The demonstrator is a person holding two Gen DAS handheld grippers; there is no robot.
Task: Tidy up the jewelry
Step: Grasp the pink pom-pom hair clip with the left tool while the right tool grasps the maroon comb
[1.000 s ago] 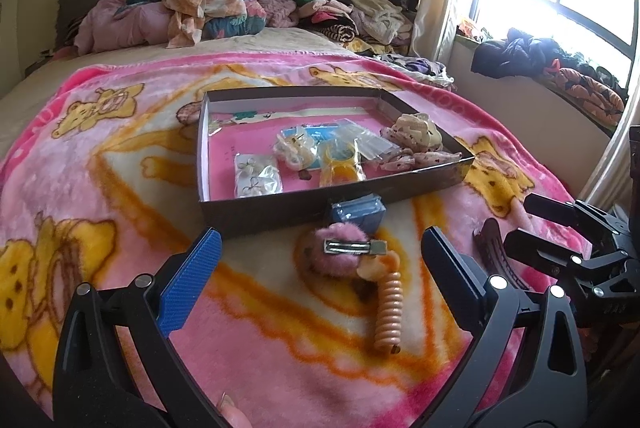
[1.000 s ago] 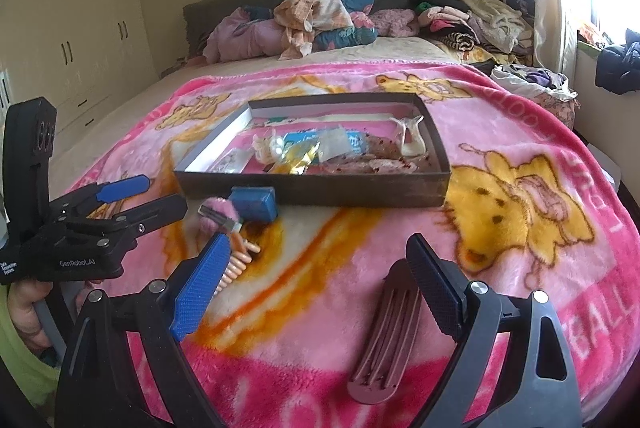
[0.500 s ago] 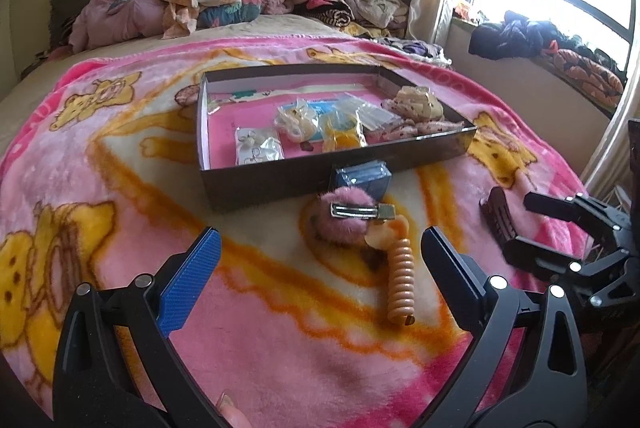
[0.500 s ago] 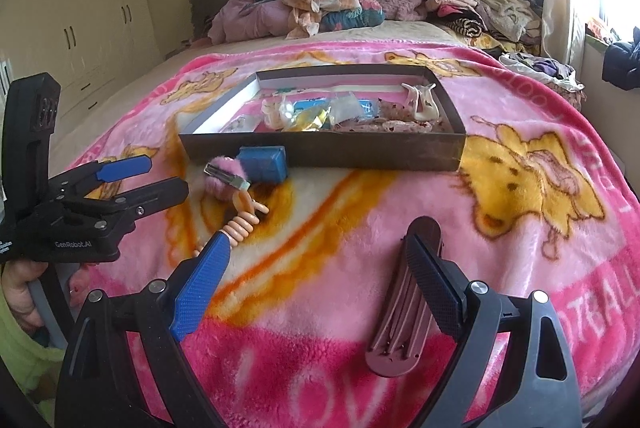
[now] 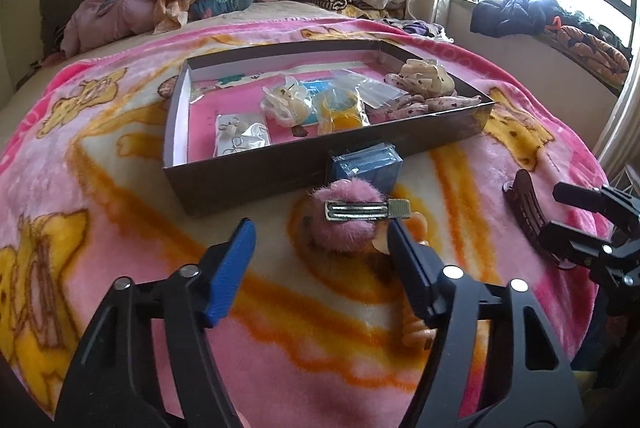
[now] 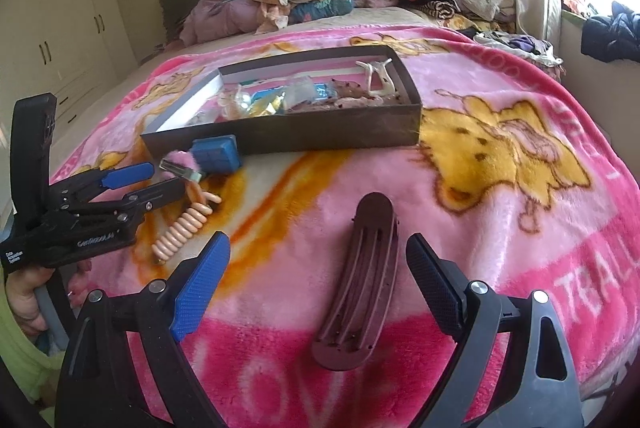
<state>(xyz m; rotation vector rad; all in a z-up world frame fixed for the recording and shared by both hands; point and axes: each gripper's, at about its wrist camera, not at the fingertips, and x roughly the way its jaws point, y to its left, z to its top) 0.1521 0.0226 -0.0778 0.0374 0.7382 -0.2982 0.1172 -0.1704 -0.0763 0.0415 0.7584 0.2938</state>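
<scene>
Left gripper (image 5: 320, 252) closing, nothing between the jaws yet: pink fuzzy clip (image 5: 346, 218) sits just past the fingertips, near the brown tray (image 5: 248, 179). Orange spiral tie (image 6: 182, 228) lies partly under the right-side finger, blue box (image 5: 365, 165) touching the tray wall. Right gripper (image 6: 318, 268) jaws wide apart, straddling the maroon barrette (image 6: 360, 284), no contact.

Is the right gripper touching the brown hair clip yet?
Apart. The right wrist view shows the brown clip lying between the open right gripper's fingers, with pink blanket visible on both sides.
</scene>
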